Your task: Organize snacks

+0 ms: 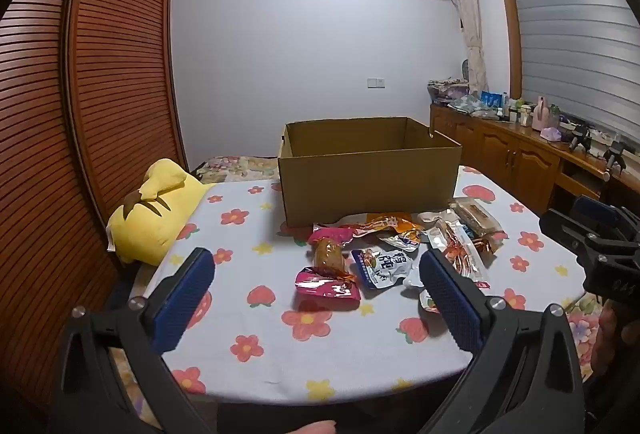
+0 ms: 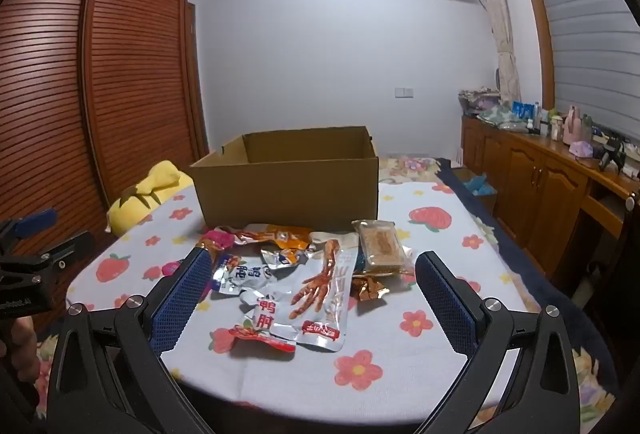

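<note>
Snacks (image 2: 288, 274) lie in a loose heap of crinkled foil and plastic packets on the worktop (image 2: 400, 374), just in front of the cardboard box (image 2: 288, 189) and touching none of the blue pads. Largest in the room is the wardrobe (image 1: 100, 73), its reddish-brown doors ribbed with fine horizontal slats. Next comes the worktop itself, rounded at the near edge and covered with a pale cloth printed with red flowers and strawberries. On it the cardboard box stands upright, rectangular, plain brown and matte, its top open. A soft yellow plush pillow (image 1: 156, 209) with brown markings lies at the worktop's left edge, beside the wardrobe. Among the packets, the biggest is a flat silver pouch (image 2: 324, 298) printed with a reddish chicken foot; a square clear pack (image 2: 378, 244) holding a pale crumbly block lies just beside it on the right, close to the box. A glossy pink wrapper (image 1: 326, 286) and a white-and-blue pouch (image 1: 382, 266) lie on the heap's left side. The left tool (image 1: 316, 298) has its jaws spread wide with nothing gripped, its blue pads finely knurled. The right tool (image 2: 312, 298) is likewise wide open and holds nothing, hovering over the heap.
</note>
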